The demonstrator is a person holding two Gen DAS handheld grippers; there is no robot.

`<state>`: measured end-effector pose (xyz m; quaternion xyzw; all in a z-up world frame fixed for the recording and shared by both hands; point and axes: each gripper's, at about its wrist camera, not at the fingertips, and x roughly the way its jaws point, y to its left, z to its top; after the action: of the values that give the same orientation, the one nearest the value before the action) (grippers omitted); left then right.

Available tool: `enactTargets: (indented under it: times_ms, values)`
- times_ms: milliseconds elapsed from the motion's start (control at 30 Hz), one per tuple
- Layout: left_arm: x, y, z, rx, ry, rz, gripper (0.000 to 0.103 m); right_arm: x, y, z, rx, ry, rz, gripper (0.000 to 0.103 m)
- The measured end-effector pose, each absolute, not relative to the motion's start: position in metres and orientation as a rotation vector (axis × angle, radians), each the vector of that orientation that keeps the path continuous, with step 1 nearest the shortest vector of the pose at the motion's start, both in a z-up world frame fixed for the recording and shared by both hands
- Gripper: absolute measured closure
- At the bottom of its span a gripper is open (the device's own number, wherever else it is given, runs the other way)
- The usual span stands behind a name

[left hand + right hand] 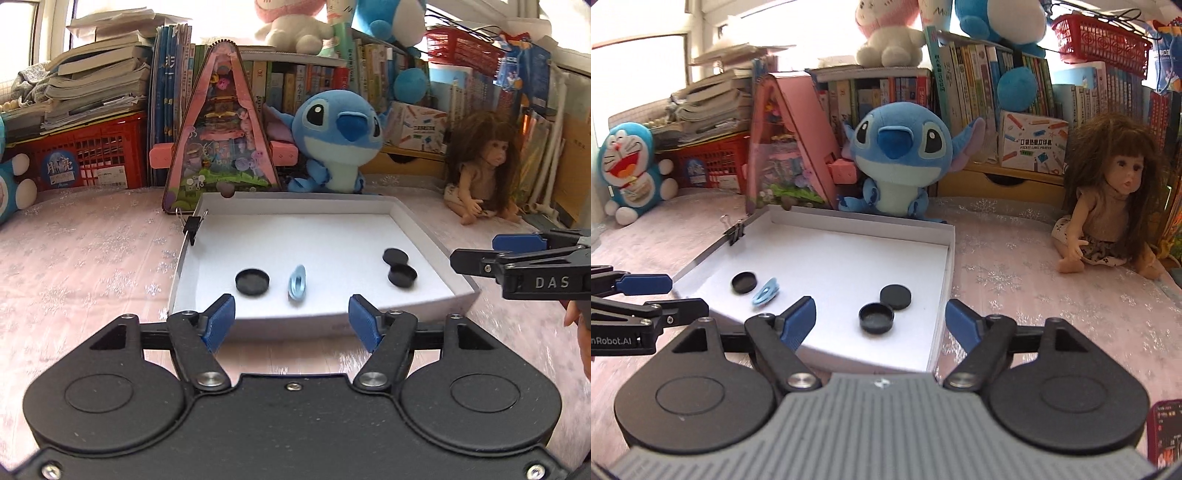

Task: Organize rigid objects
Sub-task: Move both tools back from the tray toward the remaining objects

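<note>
A shallow white box (295,201) (857,225) lies on the pink cloth. Inside it, at the left, a black round cap (252,281) (743,282) lies next to a light blue oval ring (297,284) (765,291) standing on edge. At the right are two more black caps (402,276) (876,317), touching or overlapping. My left gripper (291,319) (689,295) is open over the box's near edge with nothing between its fingers. My right gripper (881,321) (474,251) is open too, empty, over the box's near right corner.
A black binder clip (192,225) grips the box's left wall. Behind the box stand a pink triangular toy house (221,129) and a blue plush (336,136). A doll (1108,192) sits to the right, another plush (628,166) at far left. A phone (1167,432) lies near right.
</note>
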<state>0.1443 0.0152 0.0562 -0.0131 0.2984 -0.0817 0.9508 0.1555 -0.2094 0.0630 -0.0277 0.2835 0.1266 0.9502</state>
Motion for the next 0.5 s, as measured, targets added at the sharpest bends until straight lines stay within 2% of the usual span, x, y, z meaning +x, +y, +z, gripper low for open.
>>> enactTargets:
  times_ms: [500]
  values:
    - [0.051, 0.018, 0.030, 0.041, 0.526, -0.224, 0.030, 0.064, -0.219, 0.037, -0.105, 0.480, 0.313, 0.012]
